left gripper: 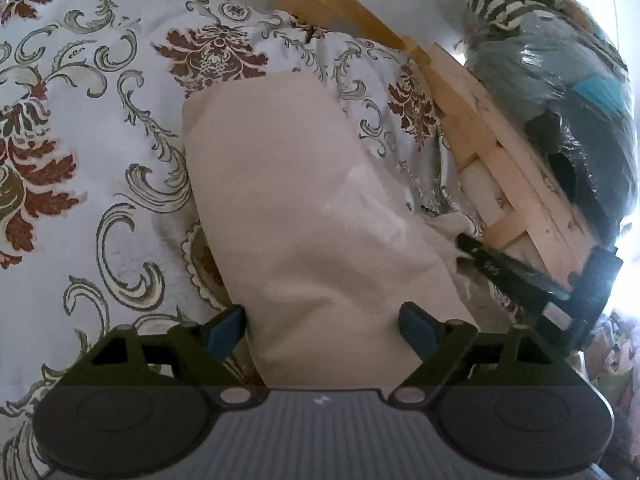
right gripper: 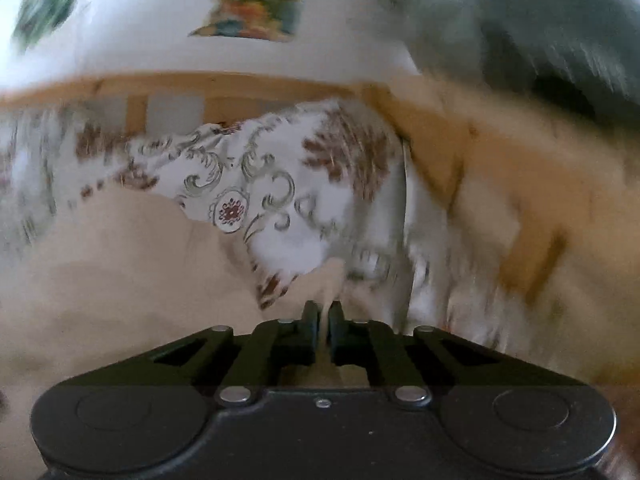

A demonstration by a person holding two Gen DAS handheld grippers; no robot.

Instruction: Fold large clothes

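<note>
1. Right gripper [right gripper: 323, 312]: jaws clamped tight on a pinch of the cream garment [right gripper: 100, 280], which spreads out to their left.
2. Left gripper [left gripper: 322, 326]: jaws spread wide, gripping nothing, garment [left gripper: 304, 200] stretching ahead between them.
3. Underneath is a floral bedsheet [left gripper: 80, 120], with a wooden bed frame [left gripper: 500, 168] off to the right.

Cream garment [left gripper: 304, 208], folded long, lying on floral bedspread [left gripper: 80, 120]
</note>
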